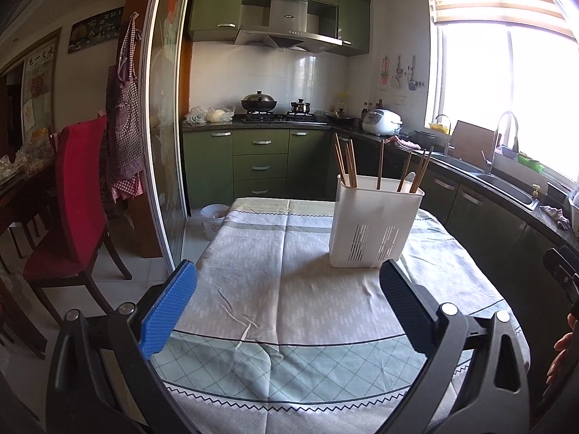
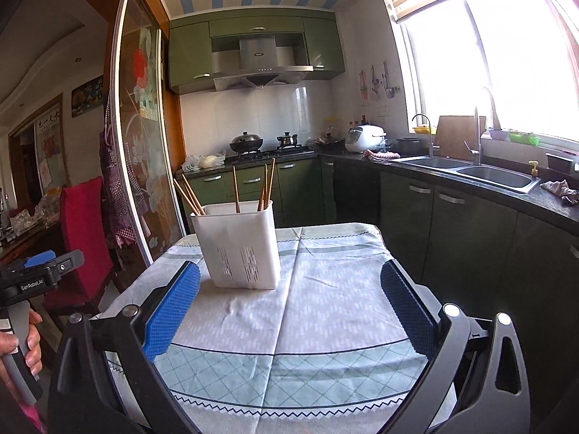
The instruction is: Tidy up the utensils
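A: What is standing on the table (image 1: 275, 260)?

B: A white plastic utensil holder (image 1: 374, 222) is sitting upright on the cloth, toward the table's far edge. Its front wall is showing two groups of vertical drain slots near the base.

A: And what is it holding?

B: Brown wooden chopsticks (image 1: 347, 164) are poking out of its open top, leaning at slightly different angles. Some are resting toward one side, one is standing alone near the middle, and the others are leaning at the opposite side (image 2: 267, 190).
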{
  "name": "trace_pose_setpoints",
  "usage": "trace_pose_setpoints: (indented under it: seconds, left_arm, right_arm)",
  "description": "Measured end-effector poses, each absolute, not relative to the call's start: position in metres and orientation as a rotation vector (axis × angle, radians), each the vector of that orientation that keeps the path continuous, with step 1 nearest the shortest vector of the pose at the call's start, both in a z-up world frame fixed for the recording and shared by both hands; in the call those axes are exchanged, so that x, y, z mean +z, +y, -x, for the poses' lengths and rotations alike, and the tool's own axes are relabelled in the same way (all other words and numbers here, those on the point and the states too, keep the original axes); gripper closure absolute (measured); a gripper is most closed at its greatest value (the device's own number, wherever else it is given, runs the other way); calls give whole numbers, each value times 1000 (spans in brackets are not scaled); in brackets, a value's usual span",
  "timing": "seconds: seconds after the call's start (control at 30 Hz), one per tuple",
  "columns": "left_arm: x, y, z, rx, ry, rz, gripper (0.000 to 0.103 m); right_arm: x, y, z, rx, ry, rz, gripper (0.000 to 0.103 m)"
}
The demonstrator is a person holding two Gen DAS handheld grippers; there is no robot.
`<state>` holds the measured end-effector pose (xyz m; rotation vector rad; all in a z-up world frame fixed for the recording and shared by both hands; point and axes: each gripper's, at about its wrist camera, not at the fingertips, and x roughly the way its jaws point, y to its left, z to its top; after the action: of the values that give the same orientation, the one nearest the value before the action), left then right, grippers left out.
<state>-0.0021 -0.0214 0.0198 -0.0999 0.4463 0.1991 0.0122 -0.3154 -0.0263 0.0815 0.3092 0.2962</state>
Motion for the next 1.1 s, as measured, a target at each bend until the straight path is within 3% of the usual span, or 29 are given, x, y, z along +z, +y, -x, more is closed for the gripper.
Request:
trace_pose_setpoints:
  seconds: [1.1]
  left_arm:
    - [18,-30,-7,96,458,103,7]
  right_arm:
    - [-31,-304,-18,309,335,-54,5]
